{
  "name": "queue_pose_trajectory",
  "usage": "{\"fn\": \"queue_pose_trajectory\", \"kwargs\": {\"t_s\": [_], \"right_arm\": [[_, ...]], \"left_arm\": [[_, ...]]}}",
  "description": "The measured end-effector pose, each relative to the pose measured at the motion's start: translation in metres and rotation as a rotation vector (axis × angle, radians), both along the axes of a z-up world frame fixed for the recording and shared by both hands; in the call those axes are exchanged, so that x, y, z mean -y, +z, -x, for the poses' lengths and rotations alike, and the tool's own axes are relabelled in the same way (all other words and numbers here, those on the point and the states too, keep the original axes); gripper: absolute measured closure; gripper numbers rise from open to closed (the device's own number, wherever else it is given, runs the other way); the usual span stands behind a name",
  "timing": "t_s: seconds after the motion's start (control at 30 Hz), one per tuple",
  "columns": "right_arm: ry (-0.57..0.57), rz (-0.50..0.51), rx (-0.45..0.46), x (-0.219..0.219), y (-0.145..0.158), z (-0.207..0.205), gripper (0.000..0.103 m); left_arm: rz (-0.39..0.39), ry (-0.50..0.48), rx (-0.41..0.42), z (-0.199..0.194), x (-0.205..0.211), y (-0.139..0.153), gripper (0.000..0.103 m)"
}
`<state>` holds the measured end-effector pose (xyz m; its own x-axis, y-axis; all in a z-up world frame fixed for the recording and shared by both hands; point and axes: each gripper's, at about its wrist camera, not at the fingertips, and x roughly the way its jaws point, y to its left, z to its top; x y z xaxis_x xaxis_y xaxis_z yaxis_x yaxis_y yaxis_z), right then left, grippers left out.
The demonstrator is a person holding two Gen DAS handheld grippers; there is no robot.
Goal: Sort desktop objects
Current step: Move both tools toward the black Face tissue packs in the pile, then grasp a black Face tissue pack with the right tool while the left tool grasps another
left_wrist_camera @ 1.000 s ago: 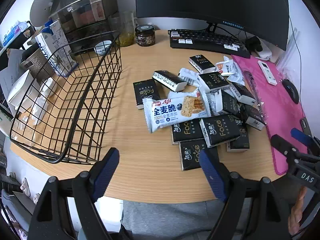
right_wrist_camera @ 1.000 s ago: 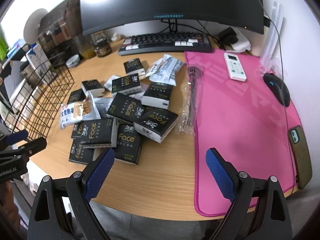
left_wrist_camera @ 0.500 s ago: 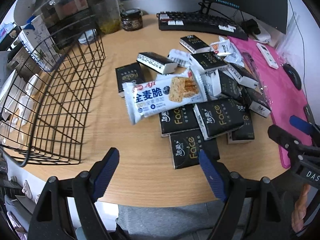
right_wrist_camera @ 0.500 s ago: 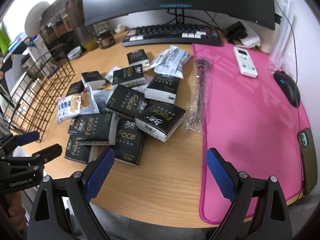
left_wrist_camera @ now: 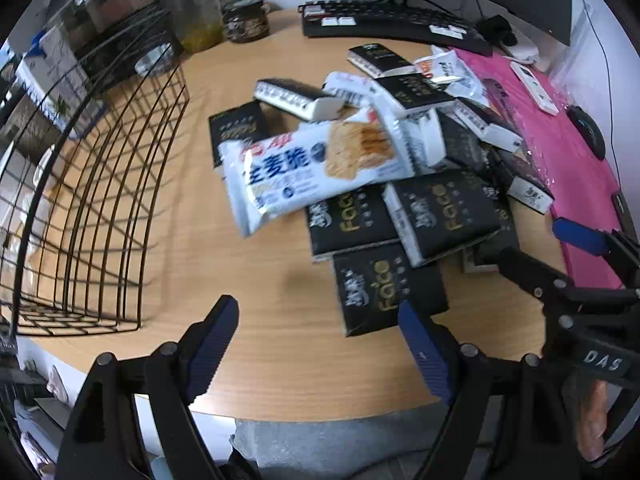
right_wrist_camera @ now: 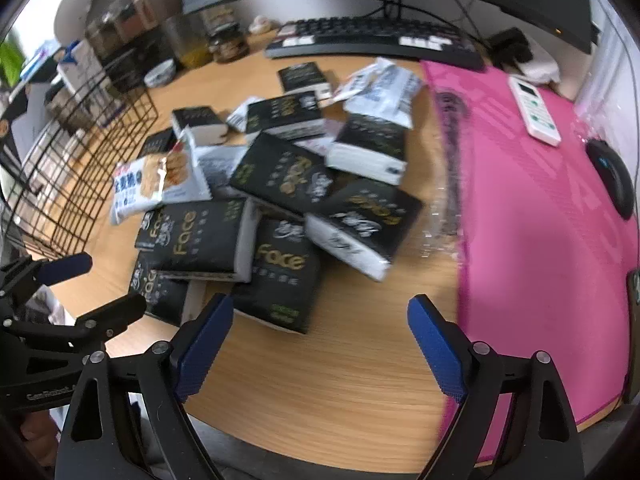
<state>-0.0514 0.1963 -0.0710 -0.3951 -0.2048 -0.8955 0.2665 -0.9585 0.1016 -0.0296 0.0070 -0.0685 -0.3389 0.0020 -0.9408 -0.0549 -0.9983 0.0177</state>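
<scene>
Both grippers have been carried forward and lower toward the heap since the earlier frames, so that the packets now fill more of each view and motion blur is seen on them. The left gripper [left_wrist_camera: 318,342] is held with its blue pads spread wide and nothing between them; the right gripper [right_wrist_camera: 320,342] is likewise spread and empty. The spread is presumably kept so that a packet can be straddled on arrival.

The pile of black tissue packs [right_wrist_camera: 280,208] is heaped loosely in the middle of the wooden desk [left_wrist_camera: 248,280], packs overlapping at odd angles, which suggests that sorting has hardly begun. A white cracker packet [left_wrist_camera: 316,168] is laid across the left side of the heap, its near end overhanging bare desk; being on top and unpinned, it is judged the easiest first pick for the left gripper. The wire basket [left_wrist_camera: 100,200] is stood at the far left, just beside the heap, apparently empty and probably meant as a destination.

The pink desk mat [right_wrist_camera: 540,220] at the right is left to the remote [right_wrist_camera: 534,110] and mouse [right_wrist_camera: 612,178].
</scene>
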Motion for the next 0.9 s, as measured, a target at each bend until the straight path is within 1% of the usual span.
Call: {"fn": "queue_pose_trajectory", "kwargs": {"t_s": [0.17, 0.23, 0.3, 0.33, 0.37, 0.4, 0.5, 0.63, 0.9], "right_arm": [[-0.002, -0.013, 0.007, 0.016, -0.009, 0.001, 0.014], [0.001, -0.029, 0.006, 0.023, -0.012, 0.004, 0.019], [0.006, -0.033, 0.022, 0.028, -0.017, 0.007, 0.04], [0.002, -0.052, 0.009, 0.03, -0.016, 0.007, 0.044], [0.003, -0.062, 0.006, 0.03, -0.017, 0.007, 0.052], [0.003, -0.074, 0.006, 0.03, -0.018, 0.006, 0.052], [-0.005, -0.062, 0.016, 0.021, -0.017, 0.006, 0.056], [-0.033, -0.062, 0.019, 0.002, -0.013, 0.004, 0.056], [-0.049, -0.037, 0.005, -0.022, -0.007, -0.005, 0.056]], "left_arm": [[-0.013, 0.014, 0.011, -0.006, 0.014, -0.005, 0.02], [-0.016, 0.016, 0.01, -0.008, 0.017, -0.005, 0.02], [-0.014, 0.01, 0.007, -0.009, 0.017, -0.004, 0.02], [-0.015, 0.009, 0.006, -0.009, 0.017, -0.004, 0.02], [-0.016, 0.005, 0.006, -0.007, 0.015, -0.004, 0.019], [-0.018, 0.0, 0.004, -0.008, 0.014, -0.004, 0.019], [-0.026, -0.025, 0.008, -0.008, 0.004, -0.003, 0.02], [-0.039, -0.054, 0.014, -0.006, -0.014, -0.003, 0.019], [-0.036, -0.057, 0.045, 0.012, -0.045, -0.013, 0.02]]}}
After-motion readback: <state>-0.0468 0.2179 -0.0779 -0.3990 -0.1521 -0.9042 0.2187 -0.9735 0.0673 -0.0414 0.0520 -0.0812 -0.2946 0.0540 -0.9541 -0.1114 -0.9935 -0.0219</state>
